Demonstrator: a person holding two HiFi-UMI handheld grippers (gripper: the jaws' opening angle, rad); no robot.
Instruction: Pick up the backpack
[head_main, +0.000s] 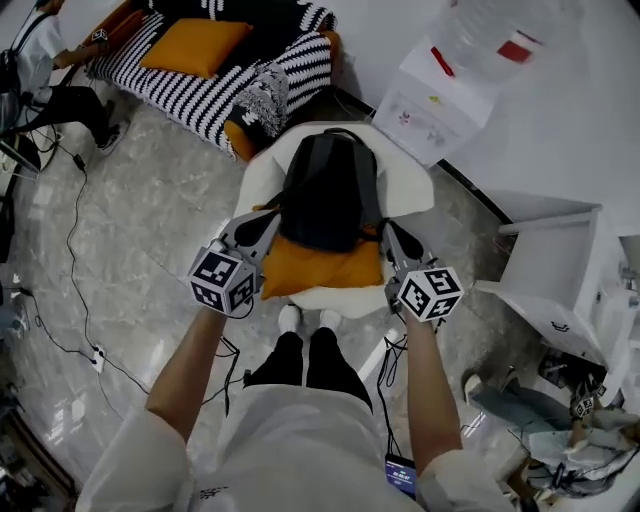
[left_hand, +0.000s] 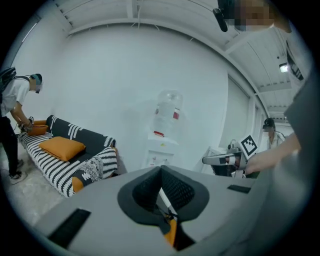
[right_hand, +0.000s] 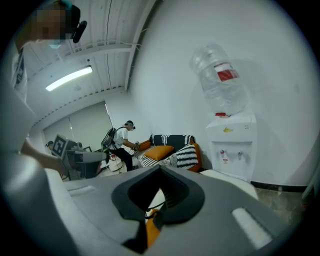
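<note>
A black backpack (head_main: 330, 190) stands upright on a white armchair (head_main: 415, 185), its base on an orange seat cushion (head_main: 320, 268). In the head view my left gripper (head_main: 268, 222) is shut, with its tip at the backpack's lower left side. My right gripper (head_main: 390, 234) is shut too, at the lower right side. Neither holds anything. In the left gripper view the shut left gripper (left_hand: 161, 172) hides the backpack, and the right gripper (left_hand: 225, 159) shows beyond. In the right gripper view the shut right gripper (right_hand: 160, 171) covers the chair, with the left gripper (right_hand: 85, 157) at the left.
A black-and-white striped sofa (head_main: 230, 70) with an orange pillow (head_main: 195, 45) stands behind the armchair. A water dispenser (head_main: 440, 90) is at the back right and a white table (head_main: 550, 260) at the right. Cables (head_main: 70, 250) run over the marble floor at left. A person (head_main: 40, 70) bends by the sofa.
</note>
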